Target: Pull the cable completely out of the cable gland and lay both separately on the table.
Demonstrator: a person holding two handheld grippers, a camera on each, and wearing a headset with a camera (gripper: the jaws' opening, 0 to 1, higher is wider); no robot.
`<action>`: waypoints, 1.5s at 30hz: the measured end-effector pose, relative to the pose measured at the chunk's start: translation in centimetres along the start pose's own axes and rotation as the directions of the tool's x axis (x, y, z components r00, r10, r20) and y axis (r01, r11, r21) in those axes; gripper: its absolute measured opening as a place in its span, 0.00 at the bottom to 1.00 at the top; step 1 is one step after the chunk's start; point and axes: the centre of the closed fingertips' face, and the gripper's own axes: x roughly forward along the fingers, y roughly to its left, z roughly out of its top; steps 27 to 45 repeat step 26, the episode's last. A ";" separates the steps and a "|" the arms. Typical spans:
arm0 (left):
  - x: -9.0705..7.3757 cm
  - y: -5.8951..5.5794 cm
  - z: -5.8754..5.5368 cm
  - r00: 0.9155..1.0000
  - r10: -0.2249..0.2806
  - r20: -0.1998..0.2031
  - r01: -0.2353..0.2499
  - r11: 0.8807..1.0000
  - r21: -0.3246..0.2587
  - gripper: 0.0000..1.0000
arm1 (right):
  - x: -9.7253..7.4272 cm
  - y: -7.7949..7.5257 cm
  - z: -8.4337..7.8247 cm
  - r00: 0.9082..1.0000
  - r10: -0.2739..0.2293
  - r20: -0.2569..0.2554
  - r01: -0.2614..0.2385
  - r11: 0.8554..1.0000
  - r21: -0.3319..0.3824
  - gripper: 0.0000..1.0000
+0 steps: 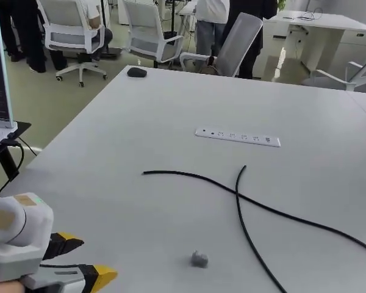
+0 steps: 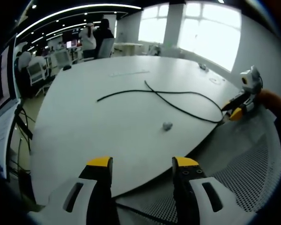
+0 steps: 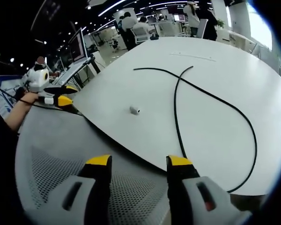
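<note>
Already looks done: cable [image 1: 236, 194] lies in a crossed loop mid-table [image 1: 140, 122], and the cable gland [image 1: 199, 259] sits alone nearer the front edge, not touching the cable. Left gripper [image 2: 143, 164] has jaws apart and empty, off the table edge over a mesh chair seat [image 3: 51, 178]. Right gripper [image 3: 139, 161] is the same, jaws apart and nothing held. Handling guess: the cable is light and floppy, so grip it near an end; mid-span would just drag the loop. Gland is tiny, hard and probably rolls, so pinch squarely across its body.
</note>
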 end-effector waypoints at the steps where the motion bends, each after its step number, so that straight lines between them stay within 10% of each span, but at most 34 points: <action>1: 0.0 0.0 0.0 1.000 -0.002 0.001 0.002 1.000 0.000 0.53 | 0.0 0.0 0.0 1.000 0.004 0.002 -0.004 1.000 0.004 0.48; 45: 0.1 -0.1 -0.8 0.999 -0.011 -0.037 0.012 1.000 0.022 0.52 | 0.1 0.6 -0.6 0.999 0.020 -0.043 -0.022 0.999 -0.036 0.47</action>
